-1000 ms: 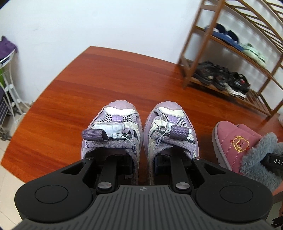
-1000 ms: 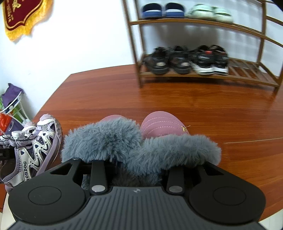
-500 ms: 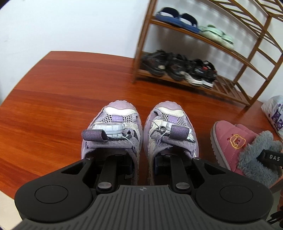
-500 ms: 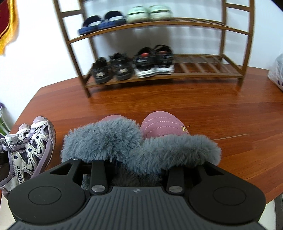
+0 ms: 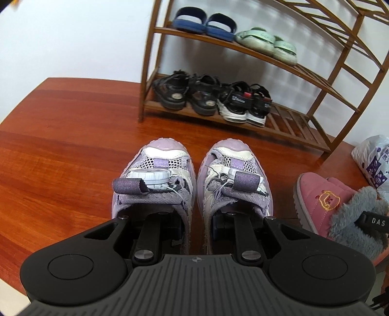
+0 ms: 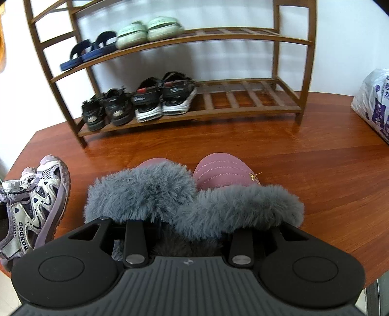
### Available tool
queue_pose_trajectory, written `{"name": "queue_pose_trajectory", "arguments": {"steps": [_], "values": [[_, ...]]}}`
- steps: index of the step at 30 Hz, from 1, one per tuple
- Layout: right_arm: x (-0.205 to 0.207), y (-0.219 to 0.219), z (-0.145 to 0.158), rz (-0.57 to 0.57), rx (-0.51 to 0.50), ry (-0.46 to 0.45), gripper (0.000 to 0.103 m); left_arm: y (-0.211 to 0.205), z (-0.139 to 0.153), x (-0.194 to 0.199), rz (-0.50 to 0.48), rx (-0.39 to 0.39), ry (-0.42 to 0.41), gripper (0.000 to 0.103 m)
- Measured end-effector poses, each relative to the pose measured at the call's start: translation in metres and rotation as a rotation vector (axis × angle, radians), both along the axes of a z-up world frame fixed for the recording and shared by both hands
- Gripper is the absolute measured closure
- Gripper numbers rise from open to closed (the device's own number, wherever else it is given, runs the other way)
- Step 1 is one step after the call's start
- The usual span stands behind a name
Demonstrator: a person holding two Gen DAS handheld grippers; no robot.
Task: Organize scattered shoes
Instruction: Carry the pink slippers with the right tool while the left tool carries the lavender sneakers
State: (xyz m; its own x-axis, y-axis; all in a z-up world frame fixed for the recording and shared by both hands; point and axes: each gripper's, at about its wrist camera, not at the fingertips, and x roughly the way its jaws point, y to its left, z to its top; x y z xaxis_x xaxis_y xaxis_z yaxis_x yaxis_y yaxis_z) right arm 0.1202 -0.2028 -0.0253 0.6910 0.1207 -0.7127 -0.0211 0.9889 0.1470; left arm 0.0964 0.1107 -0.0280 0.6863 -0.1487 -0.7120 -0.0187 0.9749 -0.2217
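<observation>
White wall and a reddish wooden surface (image 5: 73,136) fill both views, with a wooden shoe rack (image 6: 243,102) at twelve o'clock carrying black sandals (image 6: 107,109), black-and-white sandals (image 6: 165,97), blue slides (image 5: 206,23) and green clogs (image 5: 267,43).

Our left claw (image 5: 194,218) has one finger inside each purple sneaker (image 5: 155,179), so it holds the pair together by the inner walls of their collars; the sneakers point toward the rack. Our right claw (image 6: 187,228) holds the pink slippers (image 6: 223,170) the same way, its fingers buried in the grey fur cuffs (image 6: 238,206). The slippers sit at three o'clock of the sneakers.

We judge both pairs light. The sneakers' mesh is soft and worn, so the heel collar may fold. The fur compresses and could slip, so a hold deep on the cuff seems safest. The lower shelf is bare at its right half, room enough for a pair.
</observation>
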Motion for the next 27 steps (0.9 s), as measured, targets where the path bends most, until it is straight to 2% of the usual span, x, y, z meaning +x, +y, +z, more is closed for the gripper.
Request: {"name": "queue_pose_trajectory", "arguments": {"steps": [10,15,21,27], "values": [[0.045,-0.032,0.0,-0.104,-0.006,-0.02,0.062,-0.02,0.002,0.025,-0.094,-0.002,-0.022,0.08],[0.092,-0.041,-0.004,-0.107,-0.012,-0.029,0.062,-0.028,0.005,0.039,-0.132,0.001,-0.03,0.08],[0.148,-0.052,-0.009,-0.108,-0.019,-0.04,0.062,-0.036,0.011,0.049,-0.126,0.002,-0.025,0.08],[0.204,-0.063,-0.014,-0.109,-0.027,-0.051,0.062,-0.044,0.017,0.05,-0.075,-0.003,-0.051,0.08]]}}
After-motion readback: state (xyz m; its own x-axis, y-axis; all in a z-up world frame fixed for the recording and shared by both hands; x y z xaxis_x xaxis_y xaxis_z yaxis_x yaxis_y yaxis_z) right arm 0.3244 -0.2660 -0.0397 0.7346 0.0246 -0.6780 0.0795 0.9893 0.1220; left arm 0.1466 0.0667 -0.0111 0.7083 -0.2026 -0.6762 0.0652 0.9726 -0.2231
